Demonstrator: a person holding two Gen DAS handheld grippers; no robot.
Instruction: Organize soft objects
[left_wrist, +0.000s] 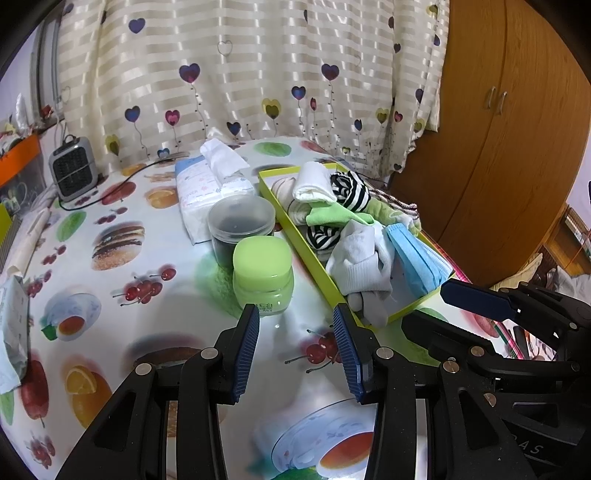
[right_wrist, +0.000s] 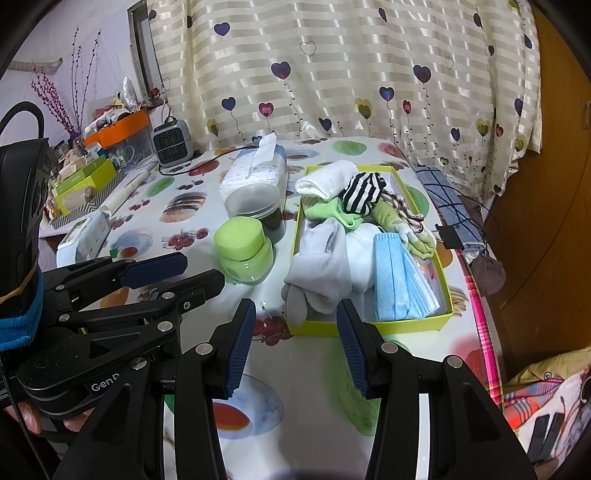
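A yellow-green tray (left_wrist: 310, 254) (right_wrist: 369, 326) on the fruit-print table holds a pile of soft things. In it are a grey-white sock (left_wrist: 362, 266) (right_wrist: 321, 266), a stack of blue face masks (left_wrist: 413, 258) (right_wrist: 395, 277), a black-and-white striped sock (left_wrist: 349, 192) (right_wrist: 362, 195), a rolled white cloth (left_wrist: 312, 182) (right_wrist: 325, 179) and a green cloth (left_wrist: 328, 216) (right_wrist: 328, 212). My left gripper (left_wrist: 294, 310) (right_wrist: 203, 269) hovers open and empty over the table, just left of the tray's near corner. My right gripper (right_wrist: 295, 306) (left_wrist: 443, 310) is open and empty in front of the tray's near end.
A green-lidded jar (left_wrist: 262, 273) (right_wrist: 243, 251) and a clear tub (left_wrist: 240, 225) with dark contents stand left of the tray, a tissue pack (left_wrist: 207, 184) behind them. A small heater (left_wrist: 72, 170) sits far left. A blue plaid cloth (right_wrist: 447, 199) lies at the table's right edge, by a wooden wardrobe (left_wrist: 498, 147).
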